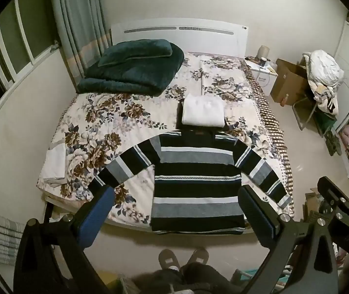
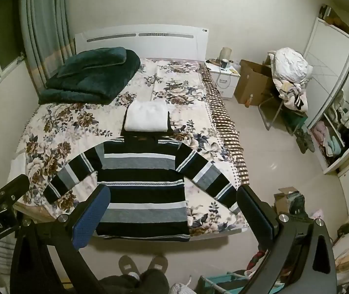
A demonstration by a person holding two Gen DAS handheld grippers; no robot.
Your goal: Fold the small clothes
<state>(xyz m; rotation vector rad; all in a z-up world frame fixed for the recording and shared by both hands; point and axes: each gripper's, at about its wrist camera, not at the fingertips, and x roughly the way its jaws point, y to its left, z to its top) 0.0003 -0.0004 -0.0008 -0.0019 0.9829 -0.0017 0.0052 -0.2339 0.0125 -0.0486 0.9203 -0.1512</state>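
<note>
Striped sweater (image 1: 196, 183) flat on bed (image 1: 96, 122), sleeves spread. Left gripper (image 1: 175, 203) and right gripper (image 2: 172, 205) fingers fully apart, holding nothing. Advised: pinch sleeve cuffs at 8 and 4 o'clock, fold inward evenly.

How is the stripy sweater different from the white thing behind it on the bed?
The striped sweater lies spread out flat with both sleeves out; the white garment is already folded into a neat rectangle. The sweater has dark, grey and white stripes; the white garment is plain. The sweater, opened out, covers much more of the bed than the folded white garment. Both rest on the flowered bedspread, and no hand-held gripper touches either.
</note>
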